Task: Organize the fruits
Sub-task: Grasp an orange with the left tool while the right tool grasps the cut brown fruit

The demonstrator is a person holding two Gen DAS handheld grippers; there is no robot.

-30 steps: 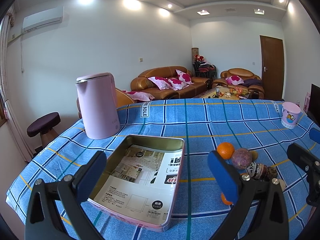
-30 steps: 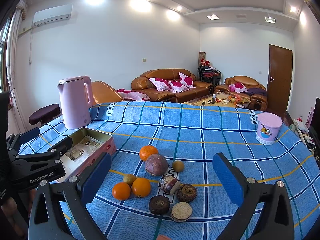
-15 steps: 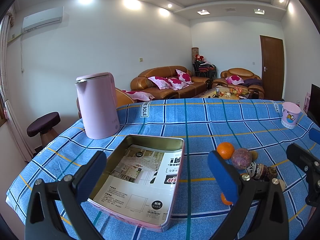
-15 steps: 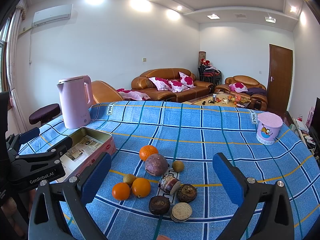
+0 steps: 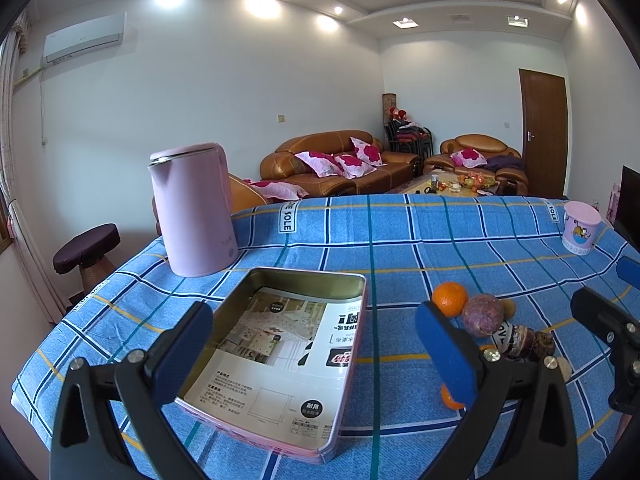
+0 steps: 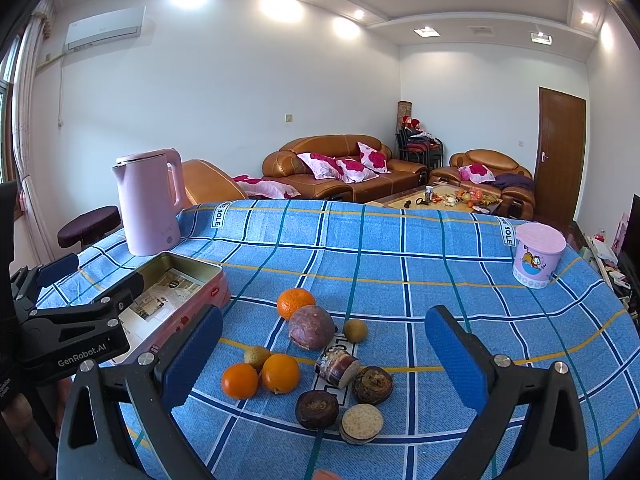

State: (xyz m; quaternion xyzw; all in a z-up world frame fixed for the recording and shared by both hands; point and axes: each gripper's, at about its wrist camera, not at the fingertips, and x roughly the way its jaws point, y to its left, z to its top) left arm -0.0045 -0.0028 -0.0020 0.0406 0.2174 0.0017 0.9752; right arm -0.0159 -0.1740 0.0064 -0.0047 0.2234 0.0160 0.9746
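The tablecloth [image 6: 440,248] is blue with dark blue, yellow and green lines — three oranges [image 6: 280,373] are bright orange, and the kettle [image 6: 148,204] is pink.

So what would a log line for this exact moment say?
left gripper: open, over tin | right gripper: open, over fruit pile | tin: no fruit | fruit: all on tablecloth
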